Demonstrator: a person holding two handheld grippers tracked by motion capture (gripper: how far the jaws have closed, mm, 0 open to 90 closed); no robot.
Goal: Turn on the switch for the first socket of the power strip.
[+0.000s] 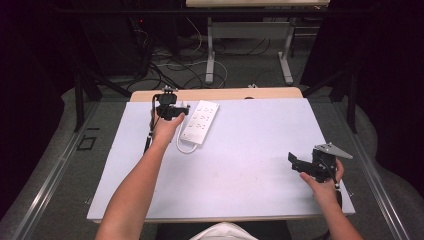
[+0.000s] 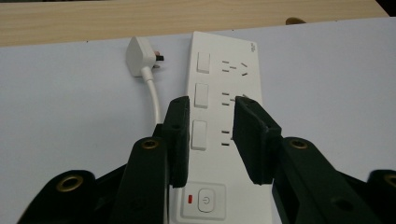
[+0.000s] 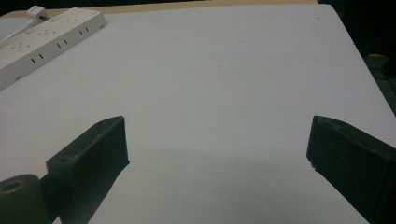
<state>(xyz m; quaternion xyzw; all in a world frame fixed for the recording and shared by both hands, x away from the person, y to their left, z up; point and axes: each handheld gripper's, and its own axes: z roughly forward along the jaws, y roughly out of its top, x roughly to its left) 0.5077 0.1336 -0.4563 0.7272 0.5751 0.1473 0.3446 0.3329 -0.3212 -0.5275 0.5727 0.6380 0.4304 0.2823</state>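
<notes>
Where white table (image 1: 250, 165) ends, floor cables (image 1: 175, 65).

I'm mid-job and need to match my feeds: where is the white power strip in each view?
High view: the power strip lies at the table's far left part, just right of the left gripper.
Left gripper view: it runs up the centre, between and under the part-open jaws.
Right gripper view: it sits in the top left corner, far from the wide-open jaws.
Shared landmark: the white plug on its cable, beside the strip's far end.
</notes>
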